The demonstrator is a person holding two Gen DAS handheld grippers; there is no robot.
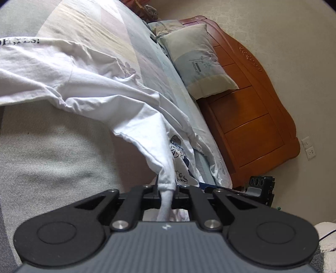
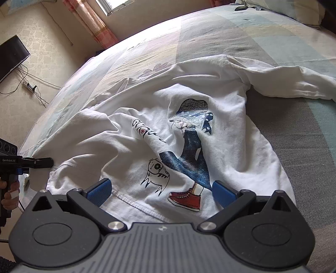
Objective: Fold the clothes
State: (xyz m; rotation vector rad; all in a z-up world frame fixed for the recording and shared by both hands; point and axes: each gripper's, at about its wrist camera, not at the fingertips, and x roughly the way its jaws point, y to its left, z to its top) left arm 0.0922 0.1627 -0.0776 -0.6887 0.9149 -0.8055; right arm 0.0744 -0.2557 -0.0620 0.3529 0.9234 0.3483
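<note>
One white shirt (image 2: 147,130) lies rumpled on the bed (image 2: 210,35), print side up. Two tools: the left tool (image 1: 167,189) is clenched on a bunched edge of the shirt, lifting it off the bed; the right tool (image 2: 161,192) hangs released over the hem, blue pads (image 2: 100,189) wide apart, cloth between them but not pressed. Only the left view shows one pillow (image 1: 199,63) and the headboard (image 1: 252,109) — only the right shows the screen (image 2: 11,54), curtain (image 2: 92,21) and window (image 2: 117,5)
</note>
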